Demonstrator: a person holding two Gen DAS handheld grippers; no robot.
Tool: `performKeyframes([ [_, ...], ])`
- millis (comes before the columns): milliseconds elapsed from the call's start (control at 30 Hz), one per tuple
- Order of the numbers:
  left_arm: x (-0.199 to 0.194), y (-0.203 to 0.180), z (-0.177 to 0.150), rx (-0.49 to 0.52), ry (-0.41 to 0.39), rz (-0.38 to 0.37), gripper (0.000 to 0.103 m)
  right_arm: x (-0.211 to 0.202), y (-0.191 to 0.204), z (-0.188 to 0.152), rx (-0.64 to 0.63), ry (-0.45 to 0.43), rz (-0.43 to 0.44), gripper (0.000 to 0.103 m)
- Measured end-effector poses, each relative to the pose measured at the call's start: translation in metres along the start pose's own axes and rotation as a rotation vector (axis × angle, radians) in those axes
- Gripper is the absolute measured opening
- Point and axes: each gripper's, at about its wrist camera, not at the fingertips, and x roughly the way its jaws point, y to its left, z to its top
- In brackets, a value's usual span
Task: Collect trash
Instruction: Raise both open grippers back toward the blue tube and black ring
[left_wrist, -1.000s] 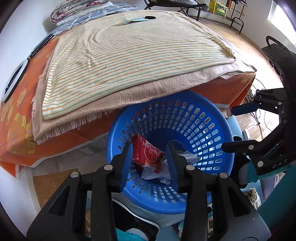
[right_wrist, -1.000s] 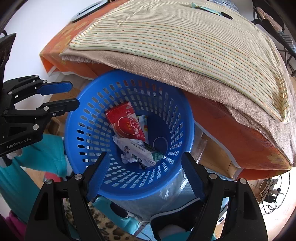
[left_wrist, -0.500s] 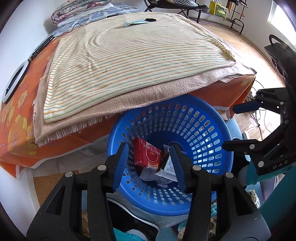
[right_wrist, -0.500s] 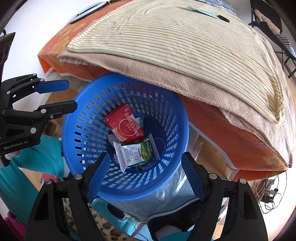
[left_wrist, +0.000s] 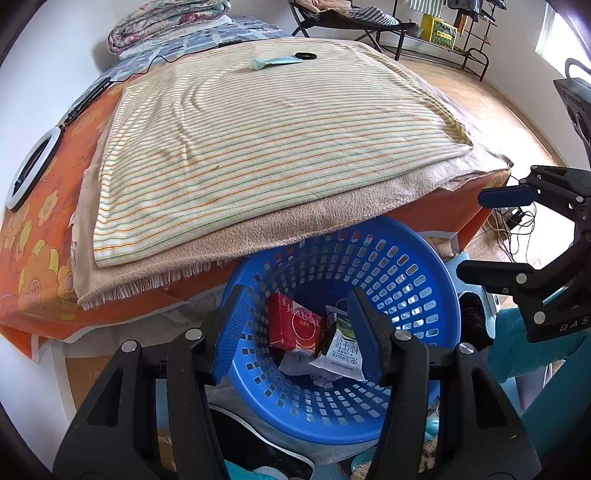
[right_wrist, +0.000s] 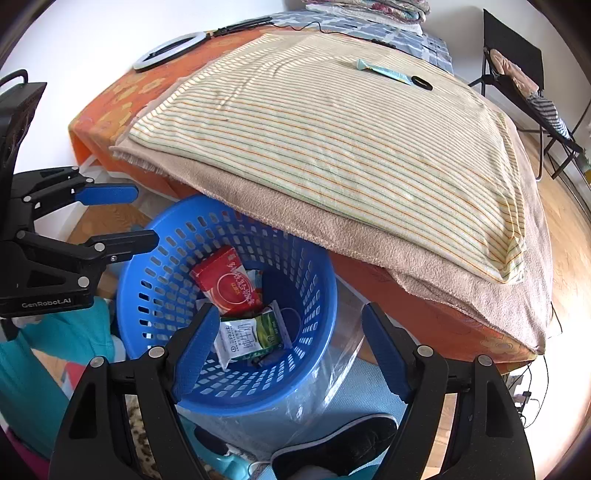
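Observation:
A blue perforated basket (left_wrist: 399, 266) (right_wrist: 155, 266) stands on the floor against the bed's edge. Inside lie a red packet (left_wrist: 293, 325) (right_wrist: 227, 282), a white and green wrapper (left_wrist: 341, 349) (right_wrist: 251, 334) and crumpled paper (left_wrist: 295, 367). My left gripper (left_wrist: 295, 328) is open and empty above the basket's near rim; it also shows in the right wrist view (right_wrist: 125, 218). My right gripper (right_wrist: 290, 339) is open and empty over the basket's near side; it shows at the right of the left wrist view (left_wrist: 487, 236). A teal tube (left_wrist: 275, 62) (right_wrist: 384, 71) and a black ring (left_wrist: 305, 55) (right_wrist: 421, 83) lie far back on the bed.
The bed carries a striped blanket (left_wrist: 258, 140) over a tan one (right_wrist: 369, 229) and an orange flowered sheet (left_wrist: 33, 229). A white ring light (left_wrist: 29, 173) (right_wrist: 166, 50) lies near the wall. A black shoe (right_wrist: 351, 443) and clear plastic (right_wrist: 332, 369) lie by the basket. Wooden floor (left_wrist: 480, 96) is to the right.
Both grippers have drawn back and up from the basket. My left gripper has opened wider. The white and green wrapper has settled flat in the basket beside the red packet.

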Motion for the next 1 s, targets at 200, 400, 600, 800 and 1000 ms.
performKeyframes([
  [200,-0.004,0.005,0.006,-0.015,-0.019,-0.002,0.057,-0.003,-0.003,0.001,-0.010,-0.016,-0.030,0.079],
  [400,-0.004,0.006,0.010,-0.023,-0.025,-0.005,0.057,-0.007,-0.008,0.002,0.001,-0.035,-0.041,0.079],
  [600,-0.005,0.007,0.020,-0.023,-0.031,-0.022,0.057,-0.012,-0.023,0.007,0.051,-0.068,-0.039,0.079],
  [800,-0.008,0.009,0.042,-0.022,-0.063,-0.026,0.057,-0.020,-0.039,0.016,0.081,-0.126,-0.055,0.079],
  [1000,-0.012,0.013,0.071,-0.026,-0.117,-0.019,0.057,-0.030,-0.059,0.027,0.111,-0.200,-0.056,0.079],
])
